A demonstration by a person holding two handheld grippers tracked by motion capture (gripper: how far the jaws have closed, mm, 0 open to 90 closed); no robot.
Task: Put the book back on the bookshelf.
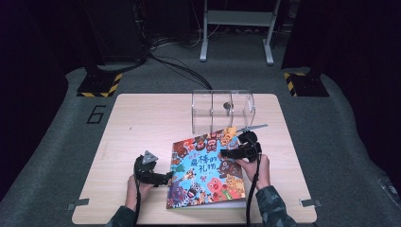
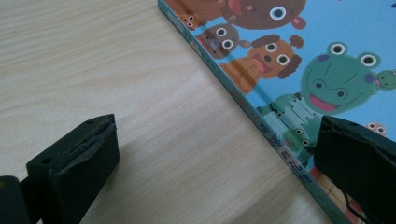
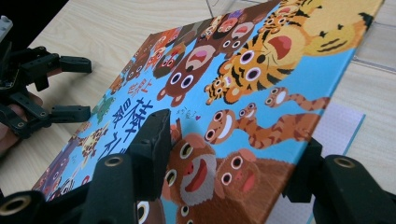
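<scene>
Half-opening the picture book (image 1: 206,170), by the look of it: lying near the front right of the table (image 1: 142,123), its cover tilting up off a white page (image 3: 341,126) along the free edge. Working that edge with the right gripper (image 3: 233,140), jaws standing partway apart, one resting over the printed face, the other sitting at or under the edge; not managing to tell from these views whether the pads are actually pinching the cover. Waiting at the spine side with the left gripper (image 2: 215,140), jaws wide apart and gripping nothing, one hovering over bare wood, the other over the cover's corner.

Doing this well probably means:
- keeping the lower jaw hooked under the cover alone, not catching the page beneath;
- swinging the cover up and over toward the spine, not dragging the book;
- steadying the spine with the left jaws.

Leaving open wood to the left for the cover to land. Staying wary of the clear box (image 1: 222,111) just behind the book's far corner.
</scene>
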